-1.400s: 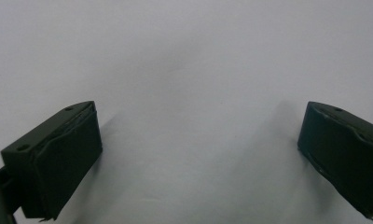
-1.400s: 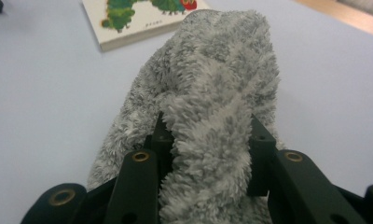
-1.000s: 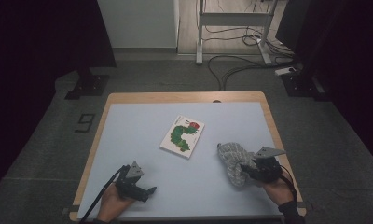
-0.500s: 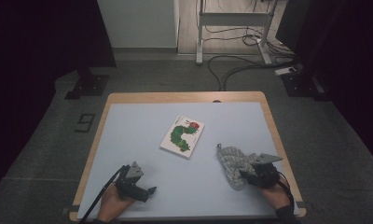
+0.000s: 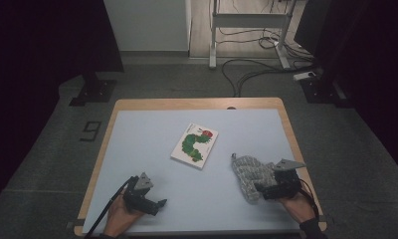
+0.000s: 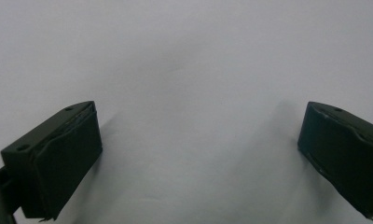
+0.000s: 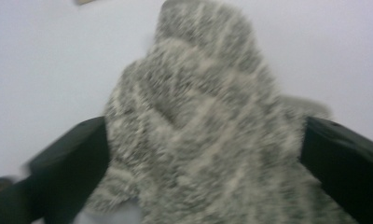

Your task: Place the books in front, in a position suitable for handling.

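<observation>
A grey knitted mitten [image 5: 250,174] lies on the pale blue table [image 5: 137,134] at the near right. My right gripper [image 5: 263,189] points at its near end. In the right gripper view the mitten [image 7: 208,130] lies between the two jaws of the right gripper [image 7: 205,123], which have just been opening and now stand wide apart, without pressing on it. My left gripper [image 5: 157,204] rests at the near left, open. In its own view, bare table is all that lies between the jaws of the left gripper [image 6: 201,109].
A picture book [image 5: 195,145] with a green caterpillar on its white cover lies flat near the table's middle, apart from both grippers. The table has a wooden rim [image 5: 197,102]. Cables [image 5: 256,69] and stands sit on the dark floor beyond.
My right hand has slid a little towards the near edge, staying at the mitten's near end. The left hand and the book have not moved.
</observation>
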`<state>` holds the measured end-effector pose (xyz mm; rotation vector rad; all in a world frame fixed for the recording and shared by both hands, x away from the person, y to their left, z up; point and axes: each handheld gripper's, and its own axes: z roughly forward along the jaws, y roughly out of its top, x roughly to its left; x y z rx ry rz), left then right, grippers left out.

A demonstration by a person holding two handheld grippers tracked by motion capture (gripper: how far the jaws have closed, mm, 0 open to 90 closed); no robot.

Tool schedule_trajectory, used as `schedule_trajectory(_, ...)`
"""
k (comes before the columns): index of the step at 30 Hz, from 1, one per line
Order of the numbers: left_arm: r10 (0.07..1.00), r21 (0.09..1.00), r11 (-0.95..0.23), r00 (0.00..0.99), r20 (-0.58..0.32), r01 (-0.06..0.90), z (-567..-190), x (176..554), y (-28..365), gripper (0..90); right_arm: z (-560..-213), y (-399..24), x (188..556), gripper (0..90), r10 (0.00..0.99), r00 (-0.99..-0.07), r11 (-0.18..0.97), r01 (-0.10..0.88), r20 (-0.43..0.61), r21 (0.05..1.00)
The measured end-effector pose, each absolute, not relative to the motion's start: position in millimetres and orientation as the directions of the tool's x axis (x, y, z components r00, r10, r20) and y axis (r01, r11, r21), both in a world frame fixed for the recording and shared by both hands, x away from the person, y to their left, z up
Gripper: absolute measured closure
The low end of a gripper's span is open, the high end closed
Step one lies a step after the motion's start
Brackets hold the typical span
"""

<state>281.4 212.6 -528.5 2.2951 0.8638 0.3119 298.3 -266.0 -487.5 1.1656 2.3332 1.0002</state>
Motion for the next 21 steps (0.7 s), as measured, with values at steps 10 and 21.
schedule_trajectory(10, 0.657, 0.654, -0.566, 0.754, -0.010, 0.502, -528, 282, 213, 0.0, -470, -267, 305, 0.0, 0.803, -0.595, 0.421, 0.520, -0.039, 0.743)
schedule_trajectory(21, 0.658, 0.654, -0.565, 0.753, -0.010, 0.503, -528, 281, 212, 0.0, -464, -251, 314, 0.0, 0.767, -0.639, 0.465, 0.486, -0.063, 0.740)
